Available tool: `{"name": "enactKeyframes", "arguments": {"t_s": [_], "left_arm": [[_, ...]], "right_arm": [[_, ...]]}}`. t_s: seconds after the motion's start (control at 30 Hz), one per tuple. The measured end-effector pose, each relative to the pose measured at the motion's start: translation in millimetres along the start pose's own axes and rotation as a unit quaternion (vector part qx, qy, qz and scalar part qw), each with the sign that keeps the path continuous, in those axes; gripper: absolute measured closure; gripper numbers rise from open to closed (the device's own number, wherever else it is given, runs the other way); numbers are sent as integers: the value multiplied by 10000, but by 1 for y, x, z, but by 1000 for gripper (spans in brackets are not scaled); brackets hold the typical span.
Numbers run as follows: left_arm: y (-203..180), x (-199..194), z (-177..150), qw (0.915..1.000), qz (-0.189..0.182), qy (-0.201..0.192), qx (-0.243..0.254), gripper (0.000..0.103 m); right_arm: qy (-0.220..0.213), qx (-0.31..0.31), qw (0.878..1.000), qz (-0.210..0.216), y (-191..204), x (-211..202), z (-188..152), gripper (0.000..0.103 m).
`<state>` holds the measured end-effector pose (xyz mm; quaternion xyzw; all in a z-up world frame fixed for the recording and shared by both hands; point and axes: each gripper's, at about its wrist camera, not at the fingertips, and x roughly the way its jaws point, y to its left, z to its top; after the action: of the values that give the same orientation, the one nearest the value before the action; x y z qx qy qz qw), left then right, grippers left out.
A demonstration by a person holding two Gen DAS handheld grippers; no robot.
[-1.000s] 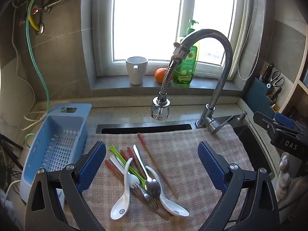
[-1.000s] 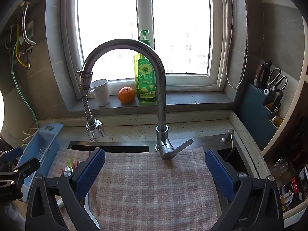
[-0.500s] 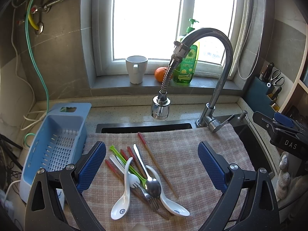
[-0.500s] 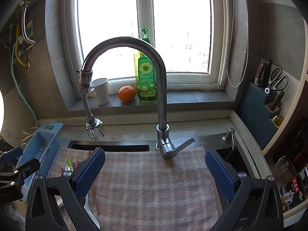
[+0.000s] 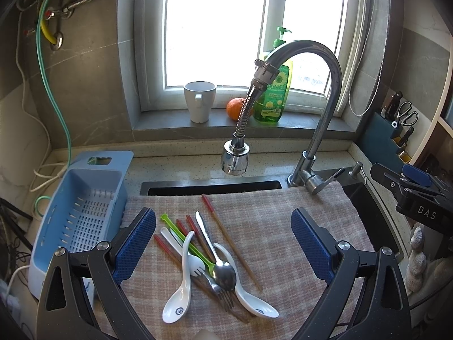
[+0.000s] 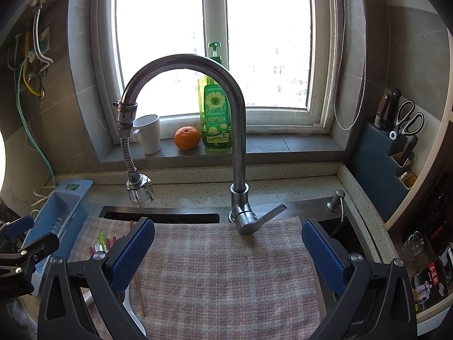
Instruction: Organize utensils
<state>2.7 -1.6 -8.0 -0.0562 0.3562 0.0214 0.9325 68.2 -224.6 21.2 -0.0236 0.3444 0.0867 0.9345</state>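
A pile of utensils lies on a checked cloth (image 5: 269,226) over the sink: two white ceramic spoons (image 5: 178,297), a metal spoon (image 5: 223,273), a metal fork (image 5: 218,289), a green plastic utensil (image 5: 184,238) and several red-tipped chopsticks (image 5: 229,238). My left gripper (image 5: 223,243) is open and empty, hovering above the pile. My right gripper (image 6: 228,252) is open and empty over the bare right part of the cloth (image 6: 226,269); the utensil tips (image 6: 102,240) show behind its left finger.
A blue slotted drainer basket (image 5: 82,215) stands left of the cloth. The faucet (image 5: 320,119) arches over the sink with its spray head (image 5: 235,158) hanging above the cloth's far edge. A mug (image 5: 199,100), orange and soap bottle stand on the sill. A knife block (image 6: 396,141) is at right.
Almost nothing: both grippers stay open and drift very slightly. The utensils have not moved.
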Motion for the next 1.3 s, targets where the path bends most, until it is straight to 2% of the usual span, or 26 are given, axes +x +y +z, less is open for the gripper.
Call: {"name": "enactKeyframes", "arguments": {"t_s": [0.3, 0.77, 0.9, 0.97, 1.0, 1.17, 1.3], "left_arm": [[-3, -3, -1, 10000, -1, 31, -8, 6], [15, -10, -10, 9996, 37, -17, -269, 6], [28, -12, -16, 9989, 139, -16, -450, 6], [35, -14, -21, 9985, 249, -24, -477, 6], [38, -15, -23, 9982, 275, 95, -532, 6], [56, -15, -42, 9961, 337, 351, -740, 6], [67, -16, -64, 9930, 512, 713, -795, 6]], "right_arm": [[45, -6, 10000, 20, 0, 2, -1, 0], [53, -169, 9997, 149, 15, 11, -2, 0], [-89, -221, 9985, 484, 23, 12, -4, 0], [-122, -283, 9958, 860, 27, 14, -5, 0], [-110, -298, 9945, 993, 30, 15, -5, 0], [240, -356, 9891, 1407, 47, 33, -6, 0], [524, -316, 9810, 1841, 62, 49, -7, 0]]}}
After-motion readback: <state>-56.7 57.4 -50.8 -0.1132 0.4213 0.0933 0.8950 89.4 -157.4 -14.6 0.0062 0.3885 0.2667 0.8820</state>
